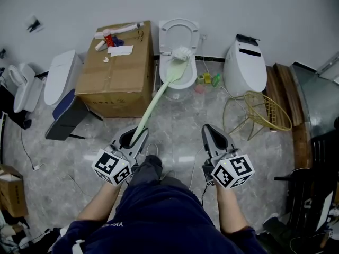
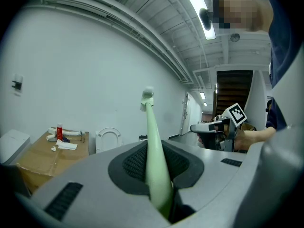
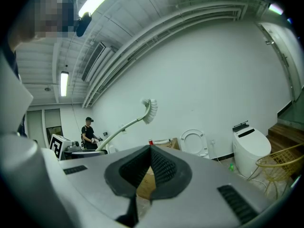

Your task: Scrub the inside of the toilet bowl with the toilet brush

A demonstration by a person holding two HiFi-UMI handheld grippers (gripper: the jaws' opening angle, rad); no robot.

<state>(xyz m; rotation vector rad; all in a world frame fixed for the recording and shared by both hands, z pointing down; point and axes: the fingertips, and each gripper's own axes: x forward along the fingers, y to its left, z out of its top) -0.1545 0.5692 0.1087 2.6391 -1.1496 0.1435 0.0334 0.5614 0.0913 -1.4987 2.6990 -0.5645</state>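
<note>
Jaws of the left gripper clamp the green toilet brush handle; the right gripper is closed, empty.
Bristle head held up toward the toilet bowl.

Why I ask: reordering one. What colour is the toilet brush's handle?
The handle is pale green; the head view shows it best.

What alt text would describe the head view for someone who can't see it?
The left gripper grips a long pale-green toilet brush, its white bristle head raised toward an open white toilet. The right gripper is shut, empty.
</note>
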